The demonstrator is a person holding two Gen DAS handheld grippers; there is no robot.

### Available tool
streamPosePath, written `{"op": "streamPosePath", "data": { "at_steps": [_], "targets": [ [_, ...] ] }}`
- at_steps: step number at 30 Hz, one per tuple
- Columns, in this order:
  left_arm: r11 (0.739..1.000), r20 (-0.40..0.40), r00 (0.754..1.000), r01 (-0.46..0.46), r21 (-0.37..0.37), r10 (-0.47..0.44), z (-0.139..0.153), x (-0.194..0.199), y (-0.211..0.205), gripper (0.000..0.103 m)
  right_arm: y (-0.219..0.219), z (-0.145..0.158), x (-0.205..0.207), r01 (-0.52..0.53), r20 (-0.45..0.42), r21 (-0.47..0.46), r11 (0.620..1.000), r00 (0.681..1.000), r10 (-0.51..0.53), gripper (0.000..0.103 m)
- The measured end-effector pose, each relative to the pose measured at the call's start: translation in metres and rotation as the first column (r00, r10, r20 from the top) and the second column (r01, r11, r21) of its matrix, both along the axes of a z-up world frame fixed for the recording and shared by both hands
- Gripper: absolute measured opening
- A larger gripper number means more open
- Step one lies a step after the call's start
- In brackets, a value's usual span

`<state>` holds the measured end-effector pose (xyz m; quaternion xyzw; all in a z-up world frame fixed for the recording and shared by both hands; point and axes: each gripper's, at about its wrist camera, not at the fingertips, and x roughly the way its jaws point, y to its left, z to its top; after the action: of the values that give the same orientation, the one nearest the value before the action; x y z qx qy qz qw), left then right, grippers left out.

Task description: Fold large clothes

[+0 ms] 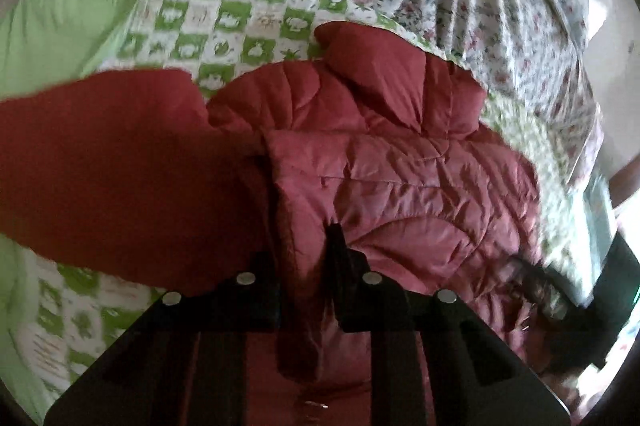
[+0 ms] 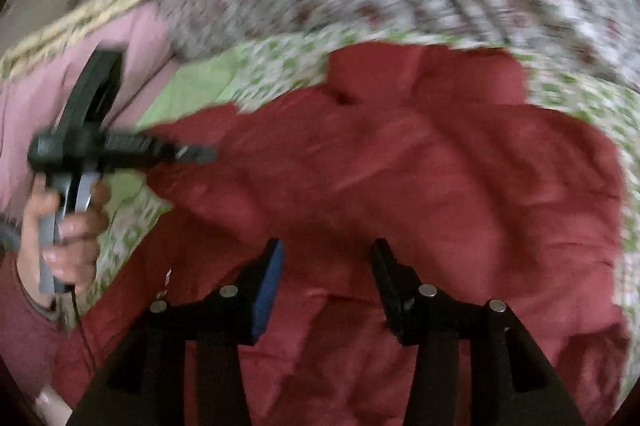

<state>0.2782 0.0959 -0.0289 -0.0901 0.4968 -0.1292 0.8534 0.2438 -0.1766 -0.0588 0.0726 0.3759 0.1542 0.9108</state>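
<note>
While the red quilted jacket (image 1: 400,161) lies spread on the green-checked quilt (image 1: 224,21) of the bed, your left gripper (image 1: 302,258) pinches a fold of it between nearly closed fingers (image 1: 336,250). Your right gripper (image 2: 326,266) hovers over the jacket, fingers (image 2: 272,266) wide apart, holding nothing.

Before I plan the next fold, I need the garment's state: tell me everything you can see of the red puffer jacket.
The red puffer jacket is quilted, with stitched puffy panels and a slightly shiny, crinkled shell. It lies crumpled and partly folded on the green-and-white checked quilt, one smooth flap doubled over near its top. The left claw is shut on a fold of its fabric. The right claw hangs open just above it; whether it touches is unclear.
</note>
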Motion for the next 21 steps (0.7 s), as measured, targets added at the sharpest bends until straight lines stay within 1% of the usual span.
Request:
{"op": "streamPosePath", "data": {
  "at_steps": [1,3,4,5,6,8,9,11,12,13,15,16,17,18,21],
  "targets": [
    [0.999,0.011,1.000,0.010,0.043,-0.010,-0.002,-0.002,-0.006,0.016,-0.017,0.003,0.003,0.062,0.007,0.004,0.998,0.998,-0.062,0.048],
    [0.995,0.019,1.000,0.018,0.097,-0.020,-0.008,-0.007,-0.013,0.017,-0.045,0.002,0.013,0.159,-0.014,0.005,0.987,0.987,-0.159,0.051],
    [0.994,0.021,1.000,0.018,0.112,-0.021,-0.011,-0.008,-0.015,0.018,-0.059,-0.002,0.020,0.205,-0.039,-0.001,0.979,0.978,-0.205,0.051],
    [0.992,0.026,1.000,0.014,0.125,-0.018,-0.012,-0.010,-0.015,0.019,-0.068,-0.007,0.026,0.229,-0.064,-0.009,0.973,0.971,-0.229,0.052],
    [0.992,0.037,0.999,0.004,0.130,-0.009,-0.011,-0.013,-0.014,0.023,-0.078,-0.015,0.034,0.252,-0.104,-0.018,0.968,0.962,-0.252,0.051],
    [0.992,0.051,0.998,-0.027,0.122,0.021,-0.007,-0.018,-0.005,0.032,-0.092,-0.031,0.042,0.269,-0.155,0.018,0.963,0.952,-0.263,0.052],
    [0.989,0.068,0.996,-0.064,0.134,0.055,-0.001,-0.022,0.001,0.035,-0.097,-0.038,0.044,0.269,-0.171,0.050,0.962,0.951,-0.257,0.052],
    [0.973,0.113,0.986,-0.143,0.179,0.124,0.010,-0.028,0.012,0.036,-0.098,-0.042,0.044,0.274,-0.168,0.048,0.960,0.950,-0.263,0.052],
    [0.970,0.142,0.978,-0.176,0.169,0.153,0.019,-0.032,0.019,0.036,-0.097,-0.042,0.044,0.276,-0.164,0.038,0.961,0.950,-0.266,0.052],
    [0.975,0.162,0.973,-0.186,0.126,0.164,0.028,-0.037,0.025,0.036,-0.094,-0.042,0.044,0.275,-0.159,0.024,0.961,0.950,-0.268,0.053],
    [0.987,0.178,0.974,-0.152,0.048,0.141,0.040,-0.042,0.026,0.036,-0.087,-0.042,0.044,0.268,-0.145,0.004,0.963,0.953,-0.264,0.060],
    [0.994,0.183,0.978,-0.109,0.022,0.103,0.043,-0.044,0.019,0.036,-0.083,-0.042,0.044,0.263,-0.138,-0.013,0.965,0.955,-0.262,0.062],
    [0.997,0.184,0.980,-0.075,0.015,0.071,0.044,-0.044,0.011,0.036,-0.079,-0.043,0.044,0.260,-0.131,-0.032,0.965,0.956,-0.262,0.064],
    [0.999,0.180,0.983,-0.041,0.020,0.036,0.042,-0.043,-0.001,0.036,-0.077,-0.043,0.045,0.257,-0.127,-0.042,0.965,0.957,-0.261,0.066],
    [0.995,0.139,0.990,0.008,0.097,-0.022,0.021,-0.032,-0.036,0.036,-0.073,-0.041,0.046,0.254,-0.122,-0.064,0.965,0.958,-0.261,0.067]
  ]
}}
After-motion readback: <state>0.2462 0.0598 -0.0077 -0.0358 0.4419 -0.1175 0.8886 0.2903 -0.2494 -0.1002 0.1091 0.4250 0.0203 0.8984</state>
